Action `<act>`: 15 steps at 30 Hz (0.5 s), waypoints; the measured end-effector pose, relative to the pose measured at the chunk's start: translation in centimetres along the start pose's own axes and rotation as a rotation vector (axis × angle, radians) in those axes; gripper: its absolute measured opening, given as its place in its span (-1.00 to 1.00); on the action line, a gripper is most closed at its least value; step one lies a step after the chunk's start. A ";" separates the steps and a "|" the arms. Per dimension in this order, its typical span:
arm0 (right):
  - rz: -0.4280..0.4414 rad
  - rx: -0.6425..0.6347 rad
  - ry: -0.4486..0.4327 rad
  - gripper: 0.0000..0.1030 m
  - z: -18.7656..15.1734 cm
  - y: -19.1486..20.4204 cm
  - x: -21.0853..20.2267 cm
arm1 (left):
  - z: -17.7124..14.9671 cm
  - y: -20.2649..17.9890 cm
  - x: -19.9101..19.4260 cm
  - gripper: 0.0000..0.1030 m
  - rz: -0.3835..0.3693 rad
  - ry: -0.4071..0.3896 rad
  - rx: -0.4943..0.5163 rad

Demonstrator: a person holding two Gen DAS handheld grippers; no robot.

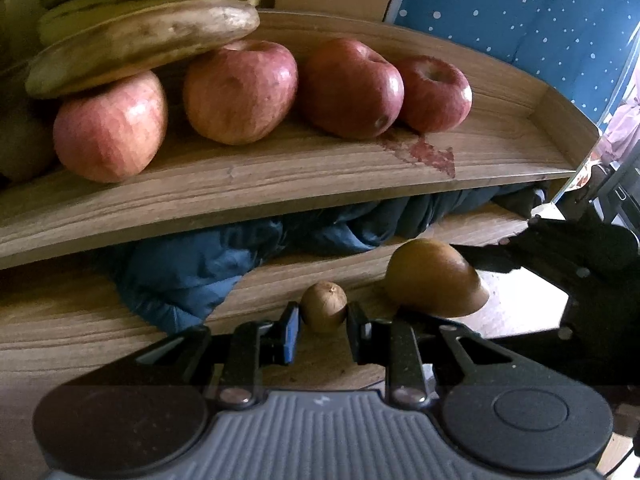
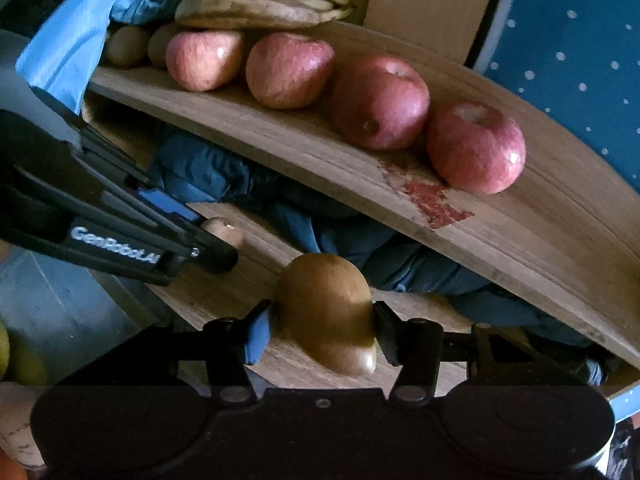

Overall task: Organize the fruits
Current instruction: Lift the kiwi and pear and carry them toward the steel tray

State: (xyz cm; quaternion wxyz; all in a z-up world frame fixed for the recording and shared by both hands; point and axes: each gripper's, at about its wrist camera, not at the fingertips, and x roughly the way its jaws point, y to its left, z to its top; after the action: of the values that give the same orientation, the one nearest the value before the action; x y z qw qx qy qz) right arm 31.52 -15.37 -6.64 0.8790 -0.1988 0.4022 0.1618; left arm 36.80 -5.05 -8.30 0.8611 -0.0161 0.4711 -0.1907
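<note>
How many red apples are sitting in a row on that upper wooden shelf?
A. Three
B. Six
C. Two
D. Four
D: four red apples sit side by side on the upper wooden shelf, with the bananas lying over the leftmost one.

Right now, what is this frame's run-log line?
left gripper: shut on small brown fruit | right gripper: shut on large brown fruit | apples: upper shelf
</note>
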 end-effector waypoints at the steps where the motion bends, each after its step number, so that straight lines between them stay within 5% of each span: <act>1: 0.000 -0.008 0.004 0.08 0.1 0.0 0.2 | 0.0 0.1 0.0 -0.47 0.000 0.002 -0.001; 15: 0.036 0.024 0.028 0.11 0.6 -0.9 1.8 | 0.0 0.7 0.2 -0.47 0.001 0.005 -0.020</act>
State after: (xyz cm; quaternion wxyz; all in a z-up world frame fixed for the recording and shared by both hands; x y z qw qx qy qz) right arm 33.49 -15.65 -7.48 0.8725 -0.1832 0.4199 0.1699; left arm 37.14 -4.44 -8.65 0.8597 -0.0237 0.4753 -0.1855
